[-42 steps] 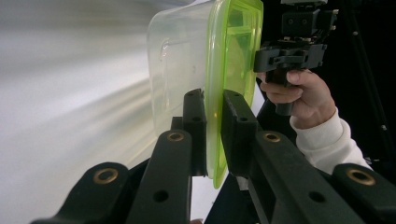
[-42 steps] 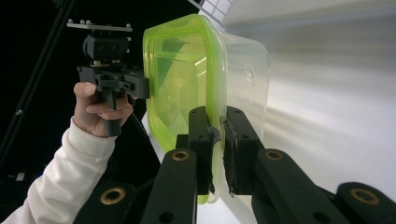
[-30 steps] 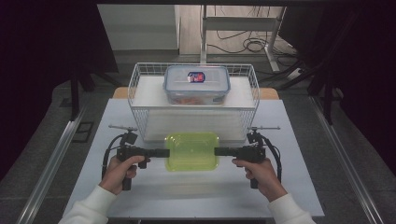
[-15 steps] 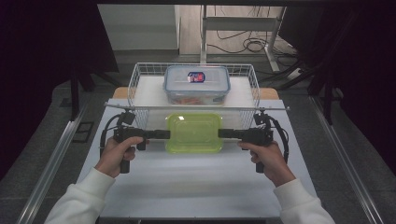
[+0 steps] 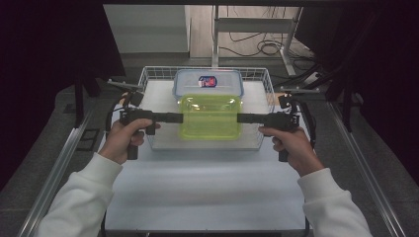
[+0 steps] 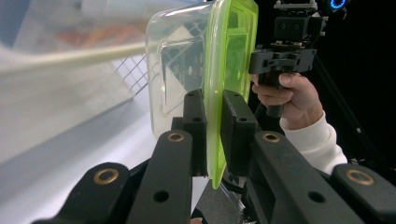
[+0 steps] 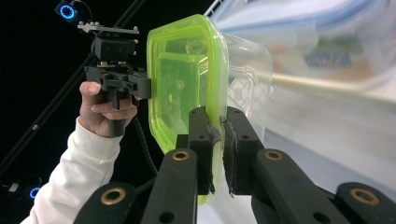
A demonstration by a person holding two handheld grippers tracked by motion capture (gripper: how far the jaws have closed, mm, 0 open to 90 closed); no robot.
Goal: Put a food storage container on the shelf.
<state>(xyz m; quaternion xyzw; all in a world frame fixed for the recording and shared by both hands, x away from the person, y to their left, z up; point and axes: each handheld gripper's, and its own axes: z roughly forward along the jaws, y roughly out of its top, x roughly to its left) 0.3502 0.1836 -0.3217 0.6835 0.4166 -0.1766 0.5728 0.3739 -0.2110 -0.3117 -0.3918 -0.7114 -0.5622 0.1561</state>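
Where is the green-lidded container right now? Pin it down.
In the high view the green-lidded container sits mid-frame, held over the wire basket between the left gripper and right gripper, just in front of the blue-lidded container.

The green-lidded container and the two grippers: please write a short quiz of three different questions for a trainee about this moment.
1. True or false: the green-lidded container is resting on the white table.
2. Which part of the container do the left gripper and the right gripper clamp? A) its clear body only B) the rim at its two opposite ends C) nothing
3. Fill in: behind the held container, inside the wire basket, sits a container with a ____ lid.

Key: 1 false, it is held up over the basket's front part. 2 B. 3 blue.
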